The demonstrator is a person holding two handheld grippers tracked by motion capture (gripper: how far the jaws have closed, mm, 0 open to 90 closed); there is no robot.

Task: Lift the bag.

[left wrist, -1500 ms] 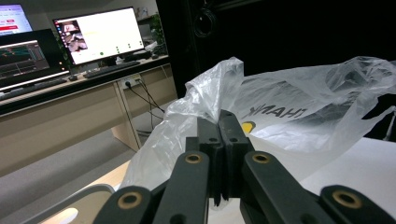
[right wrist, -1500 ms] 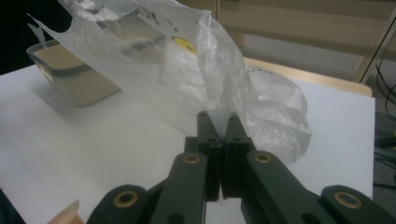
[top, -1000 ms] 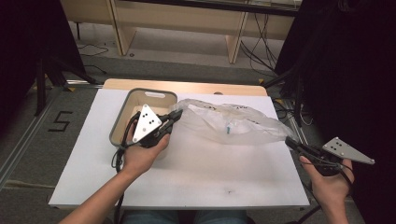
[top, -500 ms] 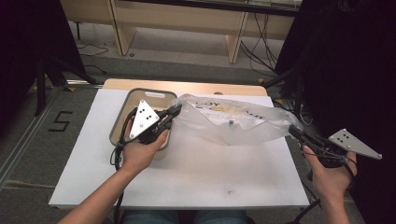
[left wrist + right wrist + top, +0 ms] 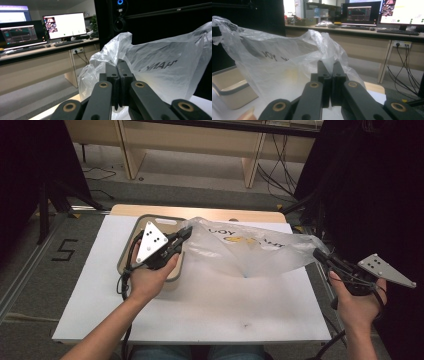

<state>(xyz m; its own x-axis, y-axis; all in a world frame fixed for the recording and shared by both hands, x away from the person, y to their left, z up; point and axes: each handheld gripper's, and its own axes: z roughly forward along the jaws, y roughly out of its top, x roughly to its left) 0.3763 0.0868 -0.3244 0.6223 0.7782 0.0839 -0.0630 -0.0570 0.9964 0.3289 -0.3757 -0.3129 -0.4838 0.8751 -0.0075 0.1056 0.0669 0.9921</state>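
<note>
Left gripper: the black two-jaw left gripper [image 5: 186, 233] with its grey three-cornered plate sits at about 10 o'clock on the table, over the tray's right edge; its jaws are pressed together on the left end of the bag, which bunches up just past the tips in the left gripper view [image 5: 117, 71]; it has stayed put since the earlier frames
Tray: the beige rounded-corner plastic tray [image 5: 131, 247] with a grey rim lies at 10 o'clock under the left hand [image 5: 147, 277]; unchanged from before
Bag: the thin clear plastic bag [image 5: 250, 250] with printed lettering and a yellow mark is stretched between the two grippers, from 10 o'clock across to 3 o'clock; its lower fold comes down to a point on the table near the centre; a second ago it lay lower and slacker on the board; now its right end is lifted and the film is pulled taut
Table: the white rectangular tabletop [image 5: 210, 315] is bare at 6 o'clock
Right gripper: the black two-jaw right gripper [image 5: 318, 254] stands off the table's right edge at 3 o'clock; its jaws are closed, pinching the bag's right end [image 5: 329, 72]; it has risen a little since the earliest frame
Right hand: the right hand [image 5: 357, 302] grips the handle at 4 o'clock
</note>
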